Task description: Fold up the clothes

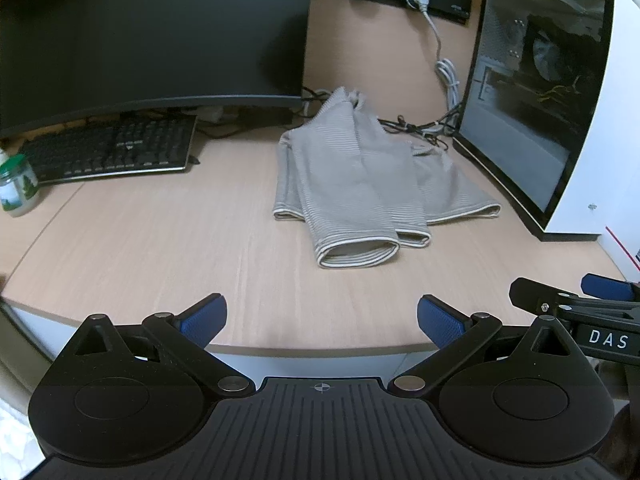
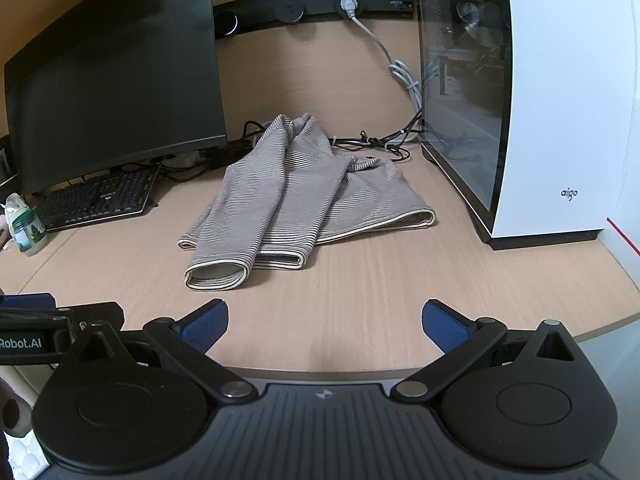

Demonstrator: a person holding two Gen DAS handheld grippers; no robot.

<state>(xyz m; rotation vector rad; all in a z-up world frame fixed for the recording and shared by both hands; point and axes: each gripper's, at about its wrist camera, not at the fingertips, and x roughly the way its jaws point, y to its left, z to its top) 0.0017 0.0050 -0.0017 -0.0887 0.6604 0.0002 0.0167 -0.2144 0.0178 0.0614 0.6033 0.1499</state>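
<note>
From the left wrist view, the left tongs (image 1: pixel 322 322) hang over the near edge of the worktop (image 1: pixel 160 248), their blue pads spread wide with nothing between them. Straight ahead of them and a little to their right lies the striped garment (image 1: pixel 360 176), rumpled flat on the wood, two sleeves running toward the tongs with their pale cuffs nearest; it sits well apart from the pads. Beyond it to the left stands a dark monitor (image 1: pixel 156 32) with a black keyboard (image 1: pixel 112 148) under it, and a small jar with a green lid (image 1: pixel 18 186) sits far off to the left. To the right of the garment stands a white computer case (image 1: pixel 560 120) with a glass side, a tangle of cables (image 1: pixel 424 126) running behind the cloth. The other tool pokes in at the right edge. From the right wrist view, the right tongs (image 2: pixel 326 326) also hover at the worktop's edge, pads spread and empty. Here the garment (image 2: pixel 288 196) lies ahead and slightly to the left, the nearest cuff pointing at the left pad but not touching it. The monitor (image 2: pixel 116 72) and keyboard (image 2: pixel 96 196) stand ahead to the left, the computer case (image 2: pixel 552 120) close on the right, and the jar (image 2: pixel 28 232) at the far left.
</note>
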